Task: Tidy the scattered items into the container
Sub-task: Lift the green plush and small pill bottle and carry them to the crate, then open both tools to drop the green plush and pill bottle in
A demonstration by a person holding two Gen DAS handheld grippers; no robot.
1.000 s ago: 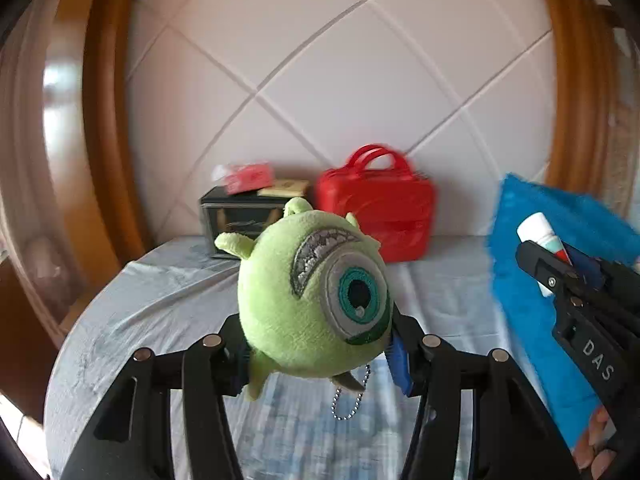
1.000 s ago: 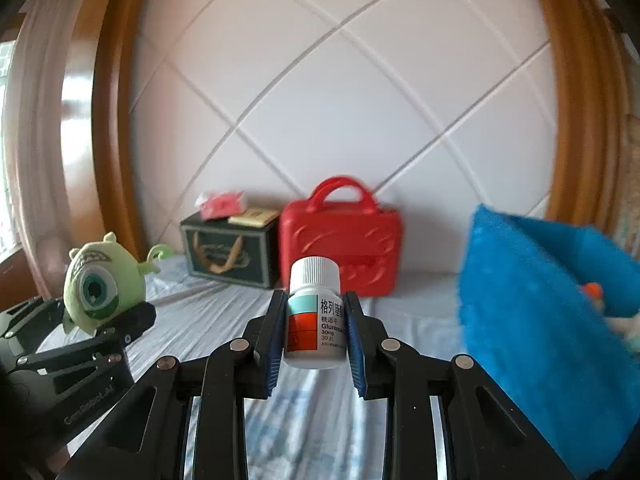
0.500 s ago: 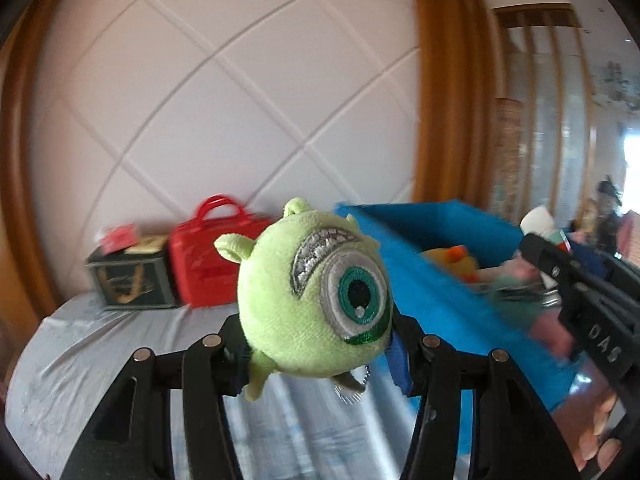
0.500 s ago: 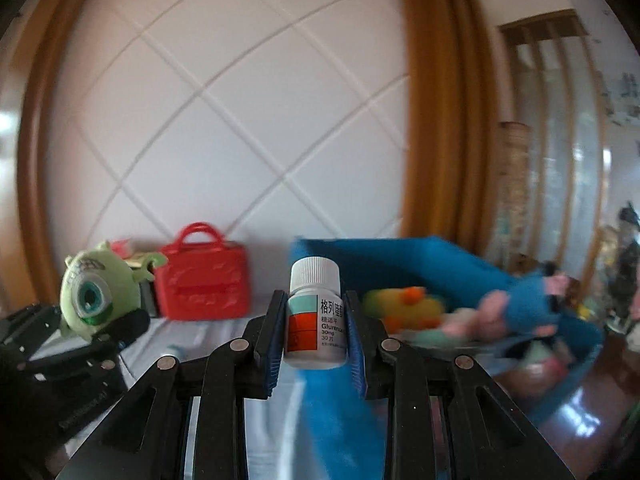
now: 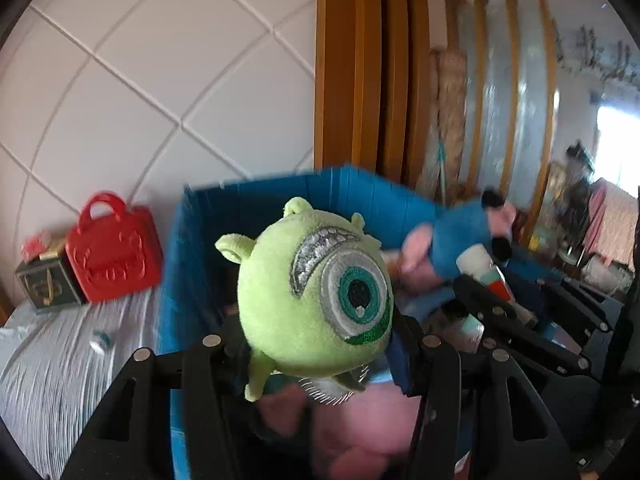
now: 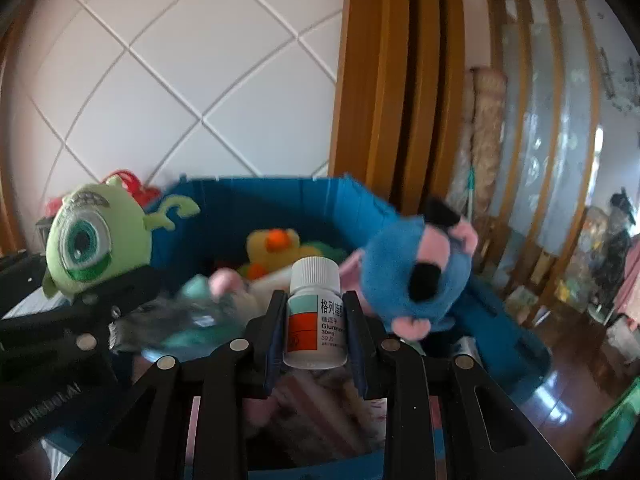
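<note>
Above the blue bin point(image 6: 516, 344) we carry two things. Our left gripper point(image 5: 316, 344) squeezes the green one-eyed plush point(image 5: 316, 300) at its sides; it is soft and light, so it bulges forward at 12 o'clock from the pads. Our right gripper point(image 6: 315, 320) clamps the white pill bottle point(image 6: 315, 312) on its label, upright between the fingers; we judge it stiff, smooth, maybe slippery. Other toys lie inside the bin.

left hand-held gripper point(image 5: 316, 344) clamps a green one-eyed plush point(image 5: 316, 300) above the blue container point(image 5: 208, 240); a red case point(image 5: 114, 254) lies on the bed point(image 5: 60, 368).
</note>
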